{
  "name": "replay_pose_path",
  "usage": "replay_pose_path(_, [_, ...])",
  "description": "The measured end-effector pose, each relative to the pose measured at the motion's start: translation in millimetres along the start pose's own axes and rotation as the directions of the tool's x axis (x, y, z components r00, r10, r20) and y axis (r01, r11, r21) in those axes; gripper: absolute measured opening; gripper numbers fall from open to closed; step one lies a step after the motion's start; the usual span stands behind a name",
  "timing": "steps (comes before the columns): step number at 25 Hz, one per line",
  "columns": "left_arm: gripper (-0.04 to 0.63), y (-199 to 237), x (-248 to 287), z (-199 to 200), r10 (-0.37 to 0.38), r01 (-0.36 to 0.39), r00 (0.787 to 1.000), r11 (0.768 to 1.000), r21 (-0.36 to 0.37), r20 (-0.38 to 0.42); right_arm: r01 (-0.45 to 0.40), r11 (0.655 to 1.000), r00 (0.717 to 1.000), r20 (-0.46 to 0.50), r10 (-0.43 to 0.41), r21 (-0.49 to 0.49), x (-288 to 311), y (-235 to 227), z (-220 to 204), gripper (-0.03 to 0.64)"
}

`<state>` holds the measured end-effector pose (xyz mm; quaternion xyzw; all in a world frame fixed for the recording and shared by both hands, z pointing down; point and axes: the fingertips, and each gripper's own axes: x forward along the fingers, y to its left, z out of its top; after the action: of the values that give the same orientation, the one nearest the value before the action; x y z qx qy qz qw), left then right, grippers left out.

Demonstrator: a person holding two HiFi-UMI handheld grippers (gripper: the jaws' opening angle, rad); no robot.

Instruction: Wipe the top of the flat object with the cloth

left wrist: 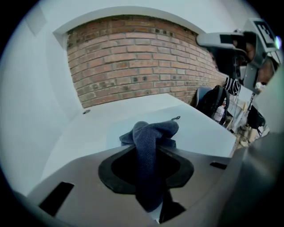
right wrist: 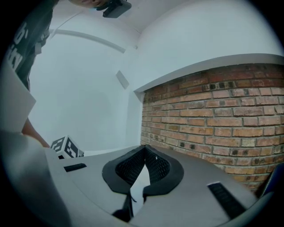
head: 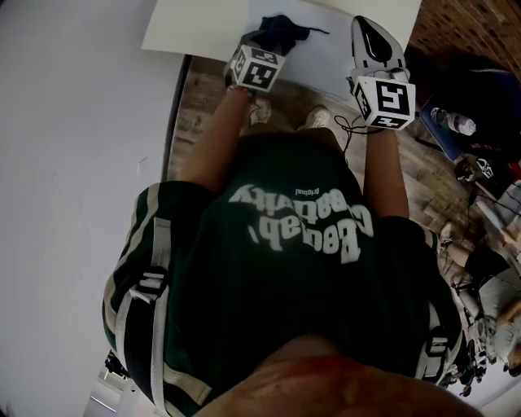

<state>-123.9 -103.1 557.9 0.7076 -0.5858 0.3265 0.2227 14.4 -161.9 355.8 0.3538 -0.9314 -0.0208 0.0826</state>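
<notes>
Observed: a red-brown brick wall stands behind the work area, set between plain white wall faces. In front of it lies the white flat rectangular panel, over a wood-plank floor; I stand at its near edge.

My right gripper, a grey and white hand-held tool with a marker cube, is over the right part of the panel. In the right gripper view its jaws are pressed together at the tips with nothing between them. In the left gripper view it shows high at the upper right, clear of the surface and well apart from the cloth.

My left gripper is at the panel's near edge, left of centre. Its jaws are pinching the dark blue terry cloth.

The cloth runs bunched out from between the jaws, and its free end rests in a heap on the panel's top, touching it. A small hanging loop sticks out at the far side of the heap
</notes>
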Motion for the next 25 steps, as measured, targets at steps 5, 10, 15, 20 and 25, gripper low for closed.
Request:
replay_pose_path(5, [0.109, 34, -11, -18, 0.054, -0.055, 0.998, 0.998, -0.042, -0.021, -0.005, 1.0, 1.0, 0.01, 0.005, -0.012, 4, 10, 8, -0.006])
replay_pose_path(10, [0.109, 58, -17, -33, 0.098, -0.101, 0.994, 0.992, -0.081, -0.049, 0.013, 1.0, 1.0, 0.015, -0.013, -0.01, 1, 9, 8, -0.006])
replay_pose_path(15, [0.109, 50, -18, -28, 0.086, -0.088, 0.996, 0.995, -0.054, -0.038, 0.033, 0.999, 0.999, 0.017, -0.033, -0.009, -7, 6, 9, -0.006])
replay_pose_path(20, [0.109, 18, -9, -12, 0.02, -0.02, 1.0, 1.0, 0.002, -0.019, 0.069, 0.998, 0.998, 0.011, -0.069, -0.003, -19, -6, 6, -0.006])
replay_pose_path(25, [0.109, -29, 0, 5, -0.063, 0.063, 0.998, 0.995, 0.077, 0.0, 0.108, 0.994, 0.994, 0.0, -0.108, -0.002, -39, -18, 0, -0.006])
